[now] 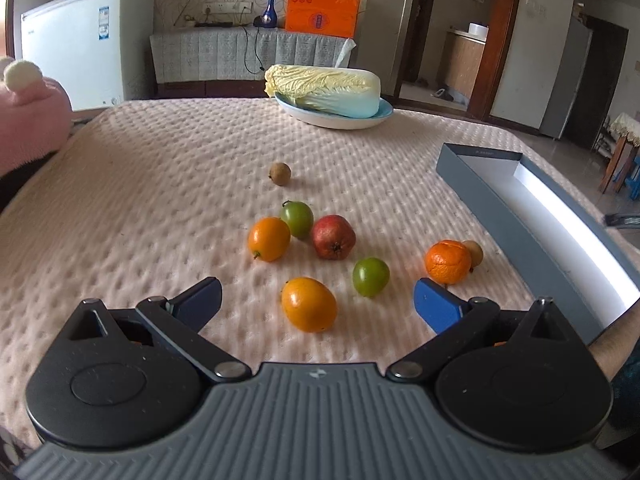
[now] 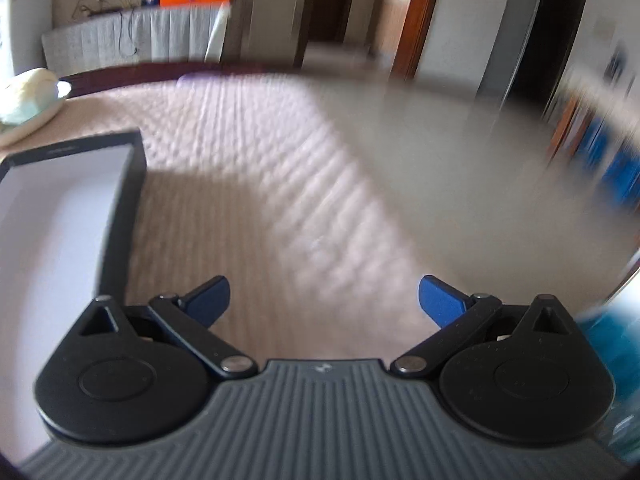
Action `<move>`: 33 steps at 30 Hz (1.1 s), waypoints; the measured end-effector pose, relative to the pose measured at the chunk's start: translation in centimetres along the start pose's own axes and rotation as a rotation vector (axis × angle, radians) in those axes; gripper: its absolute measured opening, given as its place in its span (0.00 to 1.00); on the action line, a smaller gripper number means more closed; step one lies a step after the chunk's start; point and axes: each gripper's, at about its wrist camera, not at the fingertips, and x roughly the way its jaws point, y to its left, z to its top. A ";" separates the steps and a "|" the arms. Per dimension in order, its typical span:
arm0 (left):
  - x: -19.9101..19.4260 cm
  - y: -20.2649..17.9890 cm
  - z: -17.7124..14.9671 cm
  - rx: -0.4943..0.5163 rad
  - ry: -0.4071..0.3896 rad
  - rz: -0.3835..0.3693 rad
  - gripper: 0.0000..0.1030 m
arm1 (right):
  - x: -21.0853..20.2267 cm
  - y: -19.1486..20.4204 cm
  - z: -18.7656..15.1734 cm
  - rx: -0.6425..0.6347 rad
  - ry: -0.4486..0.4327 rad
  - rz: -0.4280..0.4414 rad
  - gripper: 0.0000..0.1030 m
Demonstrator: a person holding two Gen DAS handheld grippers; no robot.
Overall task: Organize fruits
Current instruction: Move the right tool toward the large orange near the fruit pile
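Note:
Several fruits lie on the pink quilted cloth (image 1: 140, 184). An orange oval fruit (image 1: 308, 304) sits between the fingers of my left gripper (image 1: 318, 300), which is open and not touching it. Beyond lie a green fruit (image 1: 370, 277), a wrinkled tangerine (image 1: 447, 262) with a small brown fruit (image 1: 474, 253) behind it, a red fruit (image 1: 333, 237), another orange fruit (image 1: 269, 239), a second green fruit (image 1: 296, 219) and a lone brown fruit (image 1: 279, 173). My right gripper (image 2: 324, 300) is open over bare cloth, holding nothing; its view is blurred.
A grey box (image 1: 532, 216) with a white inside lies along the right; it shows as the grey box (image 2: 124, 184) left of my right gripper. A cabbage (image 1: 324, 88) rests on a blue plate (image 1: 360, 122) at the far edge. A pink plush thing (image 1: 28, 120) sits far left.

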 end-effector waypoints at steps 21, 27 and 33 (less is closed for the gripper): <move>-4.4 0.9 -1.4 -0.030 -0.124 0.123 1.00 | -23.9 20.7 -8.2 -0.237 -0.346 0.584 1.00; -4.1 1.4 -1.6 -0.040 -0.130 0.115 1.00 | -23.7 21.6 -8.9 -0.221 -0.298 0.558 0.92; -4.3 2.6 -1.6 -0.085 -0.116 0.080 1.00 | -23.6 20.8 -9.1 -0.209 -0.312 0.545 0.89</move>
